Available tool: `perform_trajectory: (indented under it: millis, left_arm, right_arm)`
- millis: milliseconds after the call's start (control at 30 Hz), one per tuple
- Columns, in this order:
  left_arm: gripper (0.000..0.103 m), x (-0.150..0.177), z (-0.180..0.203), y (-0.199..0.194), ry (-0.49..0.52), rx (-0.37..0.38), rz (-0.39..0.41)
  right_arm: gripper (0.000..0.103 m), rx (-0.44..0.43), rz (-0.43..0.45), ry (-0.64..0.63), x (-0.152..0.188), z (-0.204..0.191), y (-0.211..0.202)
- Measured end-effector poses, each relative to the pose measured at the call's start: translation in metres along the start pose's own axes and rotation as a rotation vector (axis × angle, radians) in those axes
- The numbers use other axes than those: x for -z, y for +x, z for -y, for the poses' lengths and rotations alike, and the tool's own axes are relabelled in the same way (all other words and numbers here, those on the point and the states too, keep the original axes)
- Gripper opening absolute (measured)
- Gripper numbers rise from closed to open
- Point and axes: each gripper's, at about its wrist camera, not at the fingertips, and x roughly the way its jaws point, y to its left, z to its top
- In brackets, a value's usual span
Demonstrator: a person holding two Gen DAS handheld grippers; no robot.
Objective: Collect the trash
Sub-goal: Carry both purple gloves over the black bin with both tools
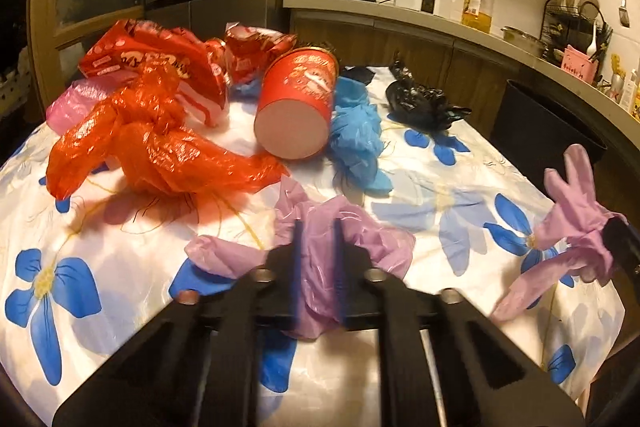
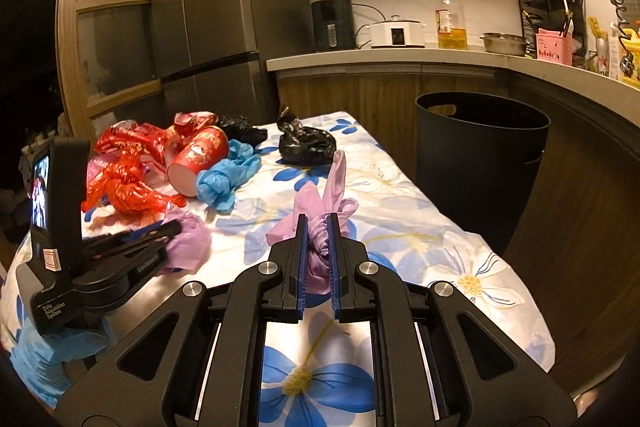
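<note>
The left gripper has its fingers pinched together on a crumpled lilac plastic bag lying on the counter, whose white cloth is printed with blue flowers. The right gripper is likewise clamped tight, on a pale purple disposable glove whose fingers stick up above the blue pads; in the left wrist view that glove hangs clear of the cloth near the counter's right edge.

More trash lies farther back on the cloth: a red mesh bag, a red paper cup on its side with its base facing the camera, a blue glove touching the cup, a knotted black bag and red snack wrappers. The print on cup and wrappers is too blurred to read.

A black bin stands on the floor just beside the counter's far right side.

In the right wrist view the left gripper's housing reads "Data Acquisition System"; a blue-gloved hand holds it.
</note>
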Motion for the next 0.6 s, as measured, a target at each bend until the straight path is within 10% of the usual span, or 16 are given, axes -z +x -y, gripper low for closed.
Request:
perform_trajectory:
  millis: [600]
  left_arm:
    - [0.001,-0.044,0.016,-0.061,-0.001,0.092,0.164]
  right_arm:
    - [0.009,-0.008,0.050,0.053,-0.031,0.029,-0.009]
